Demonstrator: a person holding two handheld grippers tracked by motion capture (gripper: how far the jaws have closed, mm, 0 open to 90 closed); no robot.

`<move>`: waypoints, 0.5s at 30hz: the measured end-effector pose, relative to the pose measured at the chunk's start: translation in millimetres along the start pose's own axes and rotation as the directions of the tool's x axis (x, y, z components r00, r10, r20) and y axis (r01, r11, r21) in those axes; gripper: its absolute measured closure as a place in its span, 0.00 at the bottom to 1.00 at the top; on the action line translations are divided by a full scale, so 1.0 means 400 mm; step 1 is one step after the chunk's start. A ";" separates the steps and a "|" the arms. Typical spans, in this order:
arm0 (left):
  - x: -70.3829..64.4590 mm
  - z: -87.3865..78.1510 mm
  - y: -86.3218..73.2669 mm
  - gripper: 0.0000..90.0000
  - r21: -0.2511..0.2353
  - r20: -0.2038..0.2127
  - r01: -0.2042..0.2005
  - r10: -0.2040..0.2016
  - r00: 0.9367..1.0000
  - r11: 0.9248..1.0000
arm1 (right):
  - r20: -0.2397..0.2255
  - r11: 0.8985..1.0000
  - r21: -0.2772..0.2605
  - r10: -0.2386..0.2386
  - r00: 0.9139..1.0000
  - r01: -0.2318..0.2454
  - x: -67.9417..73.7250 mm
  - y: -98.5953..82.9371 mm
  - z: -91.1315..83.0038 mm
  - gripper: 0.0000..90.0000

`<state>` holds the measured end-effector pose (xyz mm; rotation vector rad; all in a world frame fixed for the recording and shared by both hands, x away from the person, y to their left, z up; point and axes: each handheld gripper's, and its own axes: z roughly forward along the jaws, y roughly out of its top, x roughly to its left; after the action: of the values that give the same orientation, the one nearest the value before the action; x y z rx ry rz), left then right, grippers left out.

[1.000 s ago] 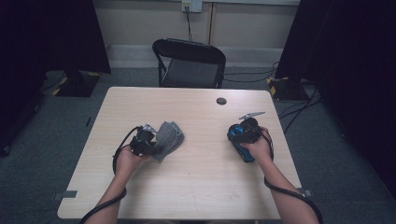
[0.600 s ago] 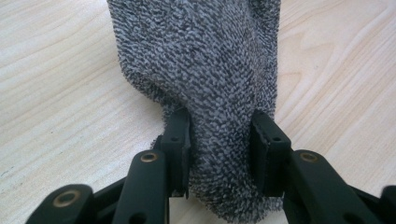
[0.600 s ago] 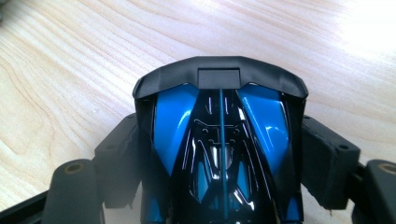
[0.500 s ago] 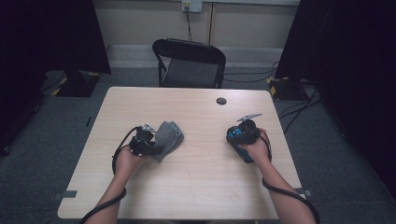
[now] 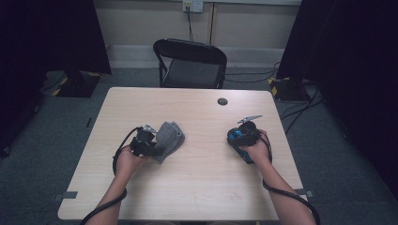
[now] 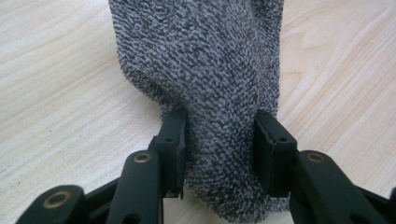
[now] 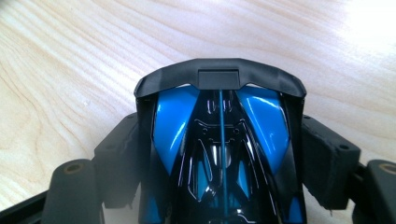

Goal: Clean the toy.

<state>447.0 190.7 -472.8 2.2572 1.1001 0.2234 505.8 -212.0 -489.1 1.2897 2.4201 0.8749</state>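
A grey knitted cloth [image 5: 170,135] lies on the light wooden table [image 5: 197,187], left of the middle. My left gripper [image 5: 146,141] is shut on its near end. In the left gripper view the cloth [image 6: 205,60] stretches away flat on the wood, pinched between the two black jaws of my left gripper [image 6: 222,128]. At the right, my right gripper [image 5: 239,133] is shut on a glossy blue and black object [image 5: 234,137], low over the table. In the right gripper view that object [image 7: 261,121] is wedged between the jaws of my right gripper [image 7: 223,140], its black front rim pointing away.
A small black round disc [image 5: 222,101] sits on the table near the far edge. A black folding chair [image 5: 190,61] stands just beyond that edge. Cables [image 5: 300,110] run over the floor at the back right. Bare tabletop lies between the two hands.
My right gripper with the blue and black object has shifted slightly to the left. The left gripper and the cloth have hardly moved.
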 end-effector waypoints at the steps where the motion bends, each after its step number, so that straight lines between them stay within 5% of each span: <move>1: 0.000 0.001 0.000 0.63 -0.001 0.002 0.002 -0.002 1.000 1.000 | 0.002 1.000 0.002 -0.003 1.000 0.003 0.001 -0.001 0.002 0.28; 15: -0.007 0.003 0.004 0.42 -0.017 0.003 -0.001 0.001 1.000 1.000 | -0.015 1.000 -0.005 -0.019 1.000 0.019 -0.005 -0.005 0.002 0.26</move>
<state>446.4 187.3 -472.4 2.2428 1.0915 0.2294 506.0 -214.2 -491.2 1.2609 2.4361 0.8875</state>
